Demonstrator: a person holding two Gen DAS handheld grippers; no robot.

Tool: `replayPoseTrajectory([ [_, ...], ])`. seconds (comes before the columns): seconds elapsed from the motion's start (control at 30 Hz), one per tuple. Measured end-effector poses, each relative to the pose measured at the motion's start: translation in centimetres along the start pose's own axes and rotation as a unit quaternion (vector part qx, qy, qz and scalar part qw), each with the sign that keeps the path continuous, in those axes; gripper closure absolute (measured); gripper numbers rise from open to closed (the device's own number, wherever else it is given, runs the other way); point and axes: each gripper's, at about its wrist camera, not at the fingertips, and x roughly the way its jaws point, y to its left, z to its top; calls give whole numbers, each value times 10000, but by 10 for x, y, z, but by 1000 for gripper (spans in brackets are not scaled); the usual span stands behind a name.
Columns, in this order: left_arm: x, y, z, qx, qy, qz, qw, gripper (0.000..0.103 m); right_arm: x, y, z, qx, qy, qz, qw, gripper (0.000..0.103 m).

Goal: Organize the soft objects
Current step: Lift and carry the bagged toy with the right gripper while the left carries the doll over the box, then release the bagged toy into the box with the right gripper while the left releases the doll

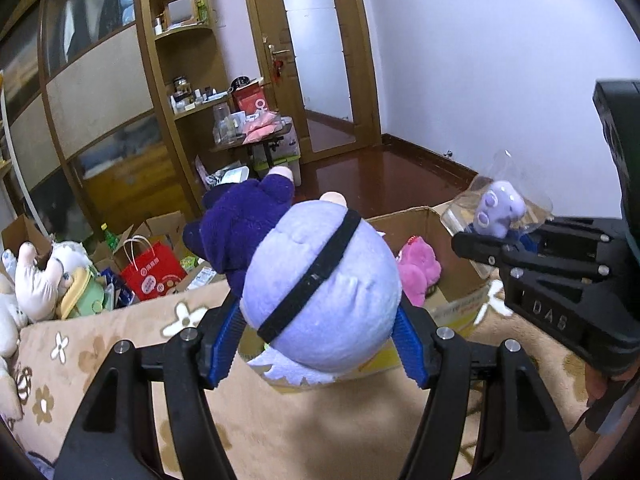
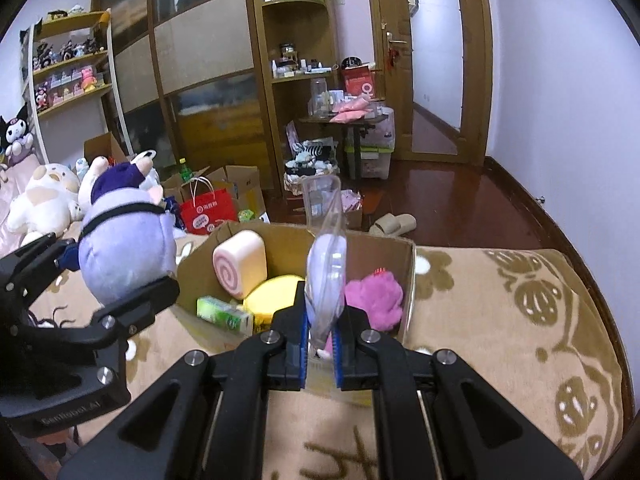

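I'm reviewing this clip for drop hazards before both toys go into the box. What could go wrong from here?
1. The left gripper pinches the round lavender plush only at its lower sides; it could squirm out short of the cardboard box.
2. The right gripper grips the clear bag holding a small purple toy by slippery film, which may slide free.
3. Both grippers sit close together, so they might bump over the box.

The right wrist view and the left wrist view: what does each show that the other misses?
Only the right wrist view shows the swirl roll cushion, green carton and slippers. Only the left wrist view shows the bagged toy's lilac face. Both show the purple plush in the left gripper, the pink plush, the cardboard box and the right gripper.
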Motion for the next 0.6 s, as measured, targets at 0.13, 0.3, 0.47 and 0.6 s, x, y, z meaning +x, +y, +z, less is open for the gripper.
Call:
replayPoseTrajectory([
  [0.13,16,4,3,-31,55,-49,10000,35,12,-7,8,-35,-11,92,10000,93],
  [0.3,39,9,-2,-152,256,-133,9995,35,29,-18,6,110,56,168,9998,93],
  [0.47,62,11,-9,-255,462,-201,9984,29,49,-29,-3,378,269,277,9985,92],
  [0.6,75,10,-12,-278,607,-161,9976,25,62,-34,-9,527,429,486,9965,92],
])
